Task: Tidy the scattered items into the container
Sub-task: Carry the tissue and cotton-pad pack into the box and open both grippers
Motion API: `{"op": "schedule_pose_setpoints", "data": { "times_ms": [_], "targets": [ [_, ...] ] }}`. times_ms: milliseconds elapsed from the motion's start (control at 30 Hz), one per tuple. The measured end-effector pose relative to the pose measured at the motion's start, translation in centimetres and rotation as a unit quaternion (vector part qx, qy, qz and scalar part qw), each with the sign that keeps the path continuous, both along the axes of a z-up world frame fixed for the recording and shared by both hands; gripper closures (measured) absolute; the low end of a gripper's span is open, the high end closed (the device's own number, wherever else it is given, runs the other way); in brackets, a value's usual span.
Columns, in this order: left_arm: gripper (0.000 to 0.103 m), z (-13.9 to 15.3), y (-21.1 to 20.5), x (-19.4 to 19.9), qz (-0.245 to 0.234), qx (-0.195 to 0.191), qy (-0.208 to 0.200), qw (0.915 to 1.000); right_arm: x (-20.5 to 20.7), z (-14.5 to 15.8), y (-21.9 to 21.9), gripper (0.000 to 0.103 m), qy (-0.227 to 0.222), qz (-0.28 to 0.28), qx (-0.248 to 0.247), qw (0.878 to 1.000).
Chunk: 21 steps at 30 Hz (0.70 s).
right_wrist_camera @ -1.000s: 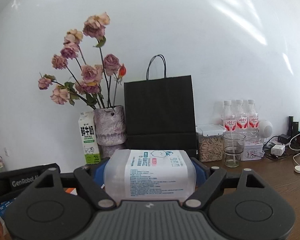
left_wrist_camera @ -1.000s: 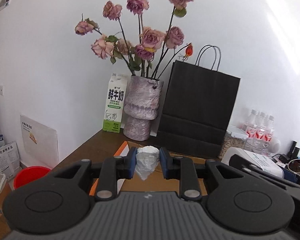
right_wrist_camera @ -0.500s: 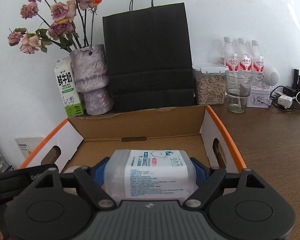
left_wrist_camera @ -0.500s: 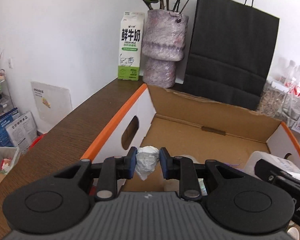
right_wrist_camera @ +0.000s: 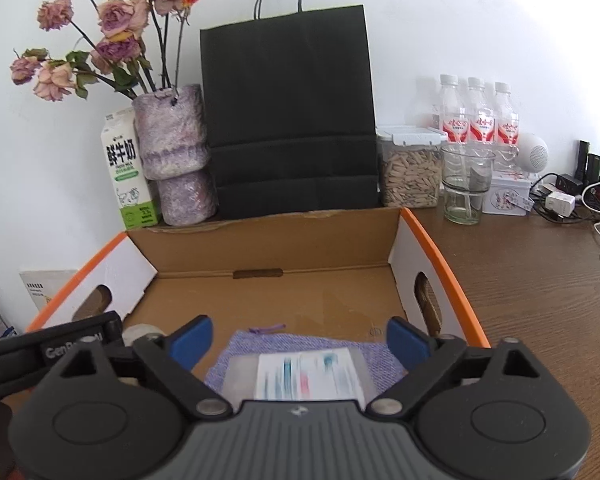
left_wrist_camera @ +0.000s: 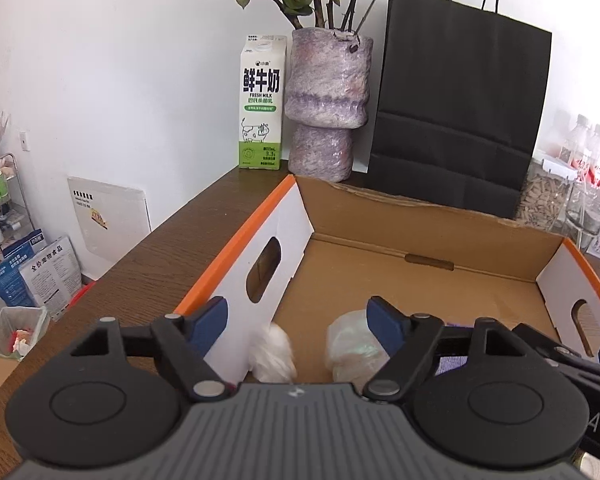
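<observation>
Cardboard walls with orange rims frame both views: the box (right_wrist_camera: 428, 240) sits on the bench (right_wrist_camera: 540, 280), and both grippers hang over its near end. Half a second ago each was clamped on an item; now both have let go. The left gripper (left_wrist_camera: 296, 320) has its fingers spread wide, and the crumpled white paper ball (left_wrist_camera: 274, 354) it carried is blurred below them, beside the left wall of the box, apparently mid-drop or just landing. The right gripper (right_wrist_camera: 298, 338) is likewise spread apart, and the wet-wipes pack (right_wrist_camera: 300, 376), also blurred, lies below on a purple cloth (right_wrist_camera: 260, 344) on the box floor.

So two more scattered items look delivered, and both grippers seem free to fetch whatever remains outside.

Inside the box, the left view also shows a crinkled clear-plastic bundle (left_wrist_camera: 352, 344) near the paper ball; I cannot tell whether they touch. The far half of the floor is bare cardboard. Behind the box stand a milk carton (left_wrist_camera: 262, 108), a vase (left_wrist_camera: 326, 104) and a black paper bag (left_wrist_camera: 456, 112), none of them in it.
</observation>
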State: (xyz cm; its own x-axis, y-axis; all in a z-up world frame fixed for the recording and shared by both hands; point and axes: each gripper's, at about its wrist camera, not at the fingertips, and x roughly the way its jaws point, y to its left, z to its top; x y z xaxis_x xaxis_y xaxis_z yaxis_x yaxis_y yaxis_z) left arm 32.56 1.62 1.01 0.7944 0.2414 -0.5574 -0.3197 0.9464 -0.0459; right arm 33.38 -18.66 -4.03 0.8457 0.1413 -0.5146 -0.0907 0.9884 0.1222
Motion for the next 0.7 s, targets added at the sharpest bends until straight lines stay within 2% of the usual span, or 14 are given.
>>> {"op": "schedule_pose_setpoints", "data": {
  "times_ms": [267, 500, 700],
  "targets": [
    [0.027, -0.6, -0.9, -0.4, 0.004, 0.046, 0.028, 0.9985, 0.4, -1.0, 0.6, 0.006, 0.040, 0.011, -0.021, 0.999],
    [0.028, -0.8, -0.9, -1.6, 0.010, 0.054, 0.029, 0.9981, -0.1, -1.3, 1.2, 0.006, 0.043, 0.024, -0.041, 0.998],
    [0.027, -0.6, -0.5, -2.4, 0.009, 0.036, 0.013, 0.9992, -0.5, -1.1, 1.2, 0.006, 0.039, 0.027, -0.038, 0.998]
  ]
}}
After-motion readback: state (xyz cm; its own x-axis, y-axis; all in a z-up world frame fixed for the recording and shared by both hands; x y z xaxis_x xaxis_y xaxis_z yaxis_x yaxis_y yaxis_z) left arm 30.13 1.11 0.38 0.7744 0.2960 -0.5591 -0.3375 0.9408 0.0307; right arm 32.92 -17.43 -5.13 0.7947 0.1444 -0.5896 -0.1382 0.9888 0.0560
